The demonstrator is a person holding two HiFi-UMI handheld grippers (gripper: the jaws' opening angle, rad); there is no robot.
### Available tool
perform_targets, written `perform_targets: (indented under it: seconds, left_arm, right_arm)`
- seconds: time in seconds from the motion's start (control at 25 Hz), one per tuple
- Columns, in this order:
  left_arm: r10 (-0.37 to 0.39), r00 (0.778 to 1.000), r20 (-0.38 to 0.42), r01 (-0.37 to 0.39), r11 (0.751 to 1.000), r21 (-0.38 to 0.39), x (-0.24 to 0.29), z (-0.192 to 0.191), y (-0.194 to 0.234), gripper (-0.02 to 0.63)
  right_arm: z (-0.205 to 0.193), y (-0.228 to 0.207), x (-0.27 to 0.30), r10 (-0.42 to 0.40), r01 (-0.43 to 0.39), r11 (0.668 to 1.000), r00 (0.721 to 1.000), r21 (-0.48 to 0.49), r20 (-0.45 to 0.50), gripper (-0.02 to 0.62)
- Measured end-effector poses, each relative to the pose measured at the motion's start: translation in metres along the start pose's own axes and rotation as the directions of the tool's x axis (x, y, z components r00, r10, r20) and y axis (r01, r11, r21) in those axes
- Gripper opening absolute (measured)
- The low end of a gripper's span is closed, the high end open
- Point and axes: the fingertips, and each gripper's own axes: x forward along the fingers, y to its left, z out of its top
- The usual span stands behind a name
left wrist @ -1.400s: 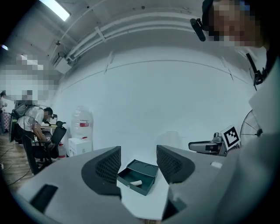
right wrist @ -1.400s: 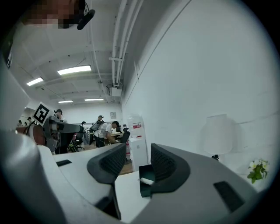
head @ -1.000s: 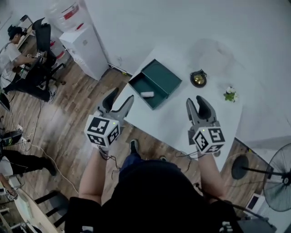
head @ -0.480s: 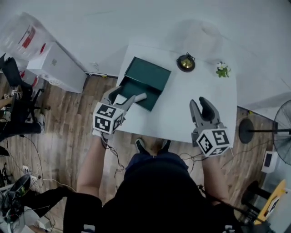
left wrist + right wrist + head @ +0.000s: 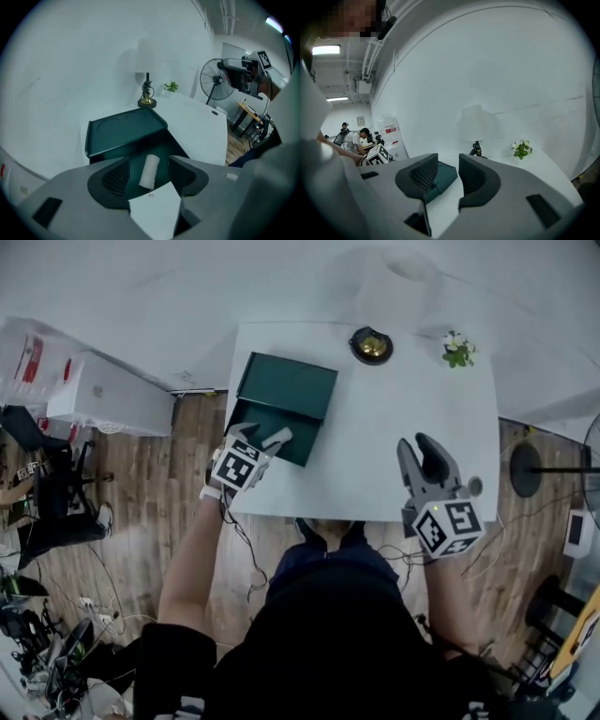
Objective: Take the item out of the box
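A dark green box [image 5: 286, 385] lies open at the table's left side, lid folded back, tray [image 5: 161, 147] toward me. A white roll [image 5: 150, 170] lies in the tray. My left gripper [image 5: 263, 436] hovers over the tray's near edge, open. In the left gripper view the roll lies just ahead of the left gripper [image 5: 149, 176], in line with the gap, untouched. My right gripper [image 5: 416, 445] hangs over the table's front right; its jaws are closing with nothing between them. In the right gripper view the right gripper [image 5: 447, 176] points at the box [image 5: 440, 180].
A small lamp with a brass base [image 5: 371, 343] and a little green plant [image 5: 457, 348] stand at the table's [image 5: 394, 418] back edge. A white cabinet [image 5: 103, 395] stands left of the table. A standing fan [image 5: 213, 84] is off to the right.
My left gripper has moved forward from the table's front edge to over the box tray. The right gripper stays near the front right, its jaws a little narrower. My head has shifted.
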Motion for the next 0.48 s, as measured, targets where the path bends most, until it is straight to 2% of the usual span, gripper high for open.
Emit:
perform_targets:
  seconds: [0.2, 0.32, 0.48]
  left_arm:
    - [-0.014, 0.99, -0.14, 0.023, 0.998, 0.058, 0.045, -0.016, -0.002, 0.25]
    - [-0.003, 0.975, -0.224, 0.034, 0.99, 0.135, 0.065, -0.021, -0.002, 0.25]
    - [-0.023, 0.951, -0.307, 0.093, 0.972, 0.217, 0.085, -0.026, -0.006, 0.223]
  right_arm:
    - [-0.015, -0.027, 0.002, -0.023, 0.024, 0.999, 1.0, 0.046, -0.021, 0.14]
    - [-0.025, -0.037, 0.006, -0.022, 0.025, 0.998, 0.999, 0.061, -0.038, 0.138]
    - [-0.035, -0.046, 0.007, -0.028, 0.031, 0.997, 0.998, 0.066, -0.054, 0.14]
